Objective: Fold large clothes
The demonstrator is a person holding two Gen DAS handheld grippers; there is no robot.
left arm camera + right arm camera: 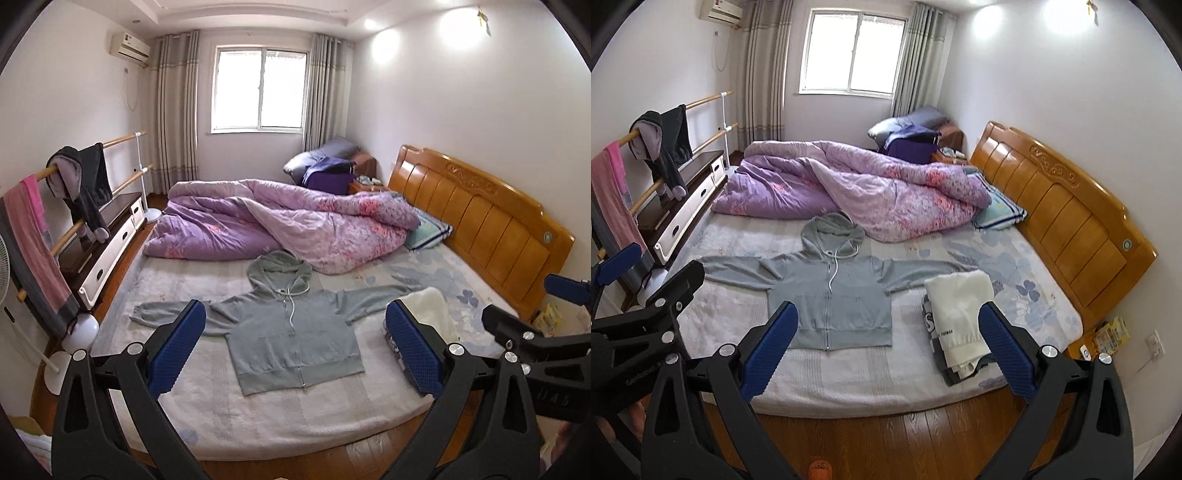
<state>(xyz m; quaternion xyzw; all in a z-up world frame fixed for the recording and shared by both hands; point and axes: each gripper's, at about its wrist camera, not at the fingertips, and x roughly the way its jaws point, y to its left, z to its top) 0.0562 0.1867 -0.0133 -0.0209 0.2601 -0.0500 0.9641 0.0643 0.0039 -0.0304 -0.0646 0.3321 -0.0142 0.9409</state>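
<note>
A grey zip-up hoodie [291, 332] [831, 299] lies flat and face up on the bed, sleeves spread to both sides, hood toward the far side. My left gripper [295, 350] hangs open above the bed's near edge, with nothing between its blue pads. The right gripper [886, 350] is open too, held over the wooden floor short of the bed. Each gripper shows at the edge of the other's view. Neither touches the hoodie.
A stack of folded clothes [960, 325] topped by a white piece sits on the bed right of the hoodie. A purple quilt [857, 188] is heaped across the far half. Wooden headboard [1060, 218] at right; a rack with hanging clothes [661, 147] and a cabinet stand at left.
</note>
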